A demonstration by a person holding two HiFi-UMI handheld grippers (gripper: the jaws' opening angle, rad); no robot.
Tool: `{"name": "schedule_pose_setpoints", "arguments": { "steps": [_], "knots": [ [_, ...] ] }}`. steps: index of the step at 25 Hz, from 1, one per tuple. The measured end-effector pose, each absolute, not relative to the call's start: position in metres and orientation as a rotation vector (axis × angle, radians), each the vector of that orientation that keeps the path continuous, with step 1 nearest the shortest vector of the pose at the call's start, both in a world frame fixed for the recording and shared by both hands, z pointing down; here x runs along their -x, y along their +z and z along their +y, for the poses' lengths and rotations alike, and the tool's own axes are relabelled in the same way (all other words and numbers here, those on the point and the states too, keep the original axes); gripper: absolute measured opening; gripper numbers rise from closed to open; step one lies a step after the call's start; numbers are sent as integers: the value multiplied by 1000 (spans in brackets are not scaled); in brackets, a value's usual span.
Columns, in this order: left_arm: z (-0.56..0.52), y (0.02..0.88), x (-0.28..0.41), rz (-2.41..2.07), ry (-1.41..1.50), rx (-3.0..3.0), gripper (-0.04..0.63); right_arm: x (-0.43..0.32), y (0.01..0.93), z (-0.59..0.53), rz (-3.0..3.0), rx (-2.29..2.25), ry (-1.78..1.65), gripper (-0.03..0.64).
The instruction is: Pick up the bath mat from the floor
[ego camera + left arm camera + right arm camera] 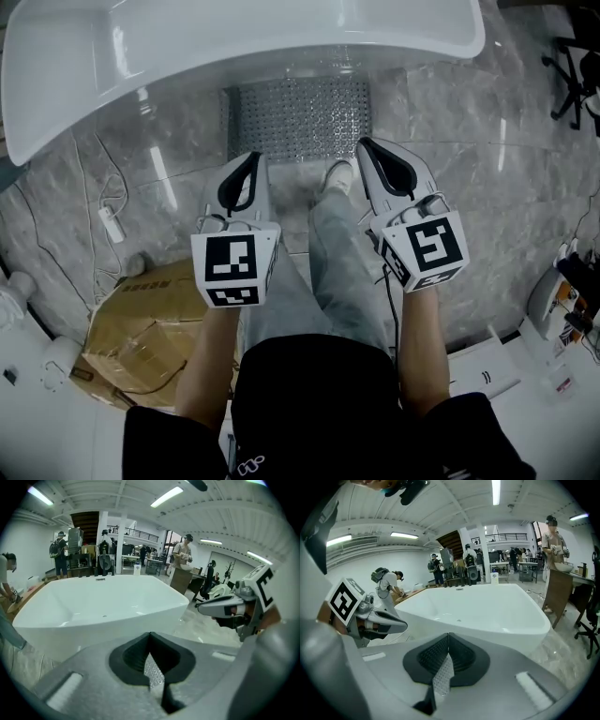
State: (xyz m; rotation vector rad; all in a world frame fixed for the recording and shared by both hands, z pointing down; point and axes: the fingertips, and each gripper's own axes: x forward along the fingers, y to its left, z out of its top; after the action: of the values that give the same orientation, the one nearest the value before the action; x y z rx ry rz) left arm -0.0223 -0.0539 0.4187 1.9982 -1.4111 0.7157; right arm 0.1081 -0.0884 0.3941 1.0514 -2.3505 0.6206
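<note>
Both empty, pressed together: left tongs [251,157], right tongs [366,145] above bath mat [300,117], flat on floor [469,187]; pickup pending.

Left gripper [251,159] and right gripper [366,145]: grey shells, black ribbed insides were seen. White cubes [234,269] were printed with black square markers. Black top [309,394], grey jeans [337,281], white shoe [337,175] were worn.

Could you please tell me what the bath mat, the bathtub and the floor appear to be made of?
Bath mat: probably clear plastic or rubber; it looks translucent and is covered in rows of small bumps.
Bathtub: glossy white, perhaps acrylic or enamel; bright light reflections lie on its smooth curves.
Floor: polished grey stone or marble-look tile; it shows pale veins and streaked reflections.
</note>
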Motion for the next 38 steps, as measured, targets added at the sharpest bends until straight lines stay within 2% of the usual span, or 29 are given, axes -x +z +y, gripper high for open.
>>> {"name": "schedule_pose_setpoints", "arguments": {
  "steps": [9,24,31,38],
  "knots": [
    [-65,508,52,-1417,804,-1902,5,-123,484,-75,-2262,-899,569,6],
    [-21,661,50,-1291,884,-1793,5,-144,630,-30,-2145,-753,601,6],
    [-11,721,49,-1219,951,-1812,5,-145,693,-8,-2101,-673,508,8],
    [-1,775,47,-1202,973,-1808,5,-148,754,16,-2065,-625,543,32]
  ]
}}
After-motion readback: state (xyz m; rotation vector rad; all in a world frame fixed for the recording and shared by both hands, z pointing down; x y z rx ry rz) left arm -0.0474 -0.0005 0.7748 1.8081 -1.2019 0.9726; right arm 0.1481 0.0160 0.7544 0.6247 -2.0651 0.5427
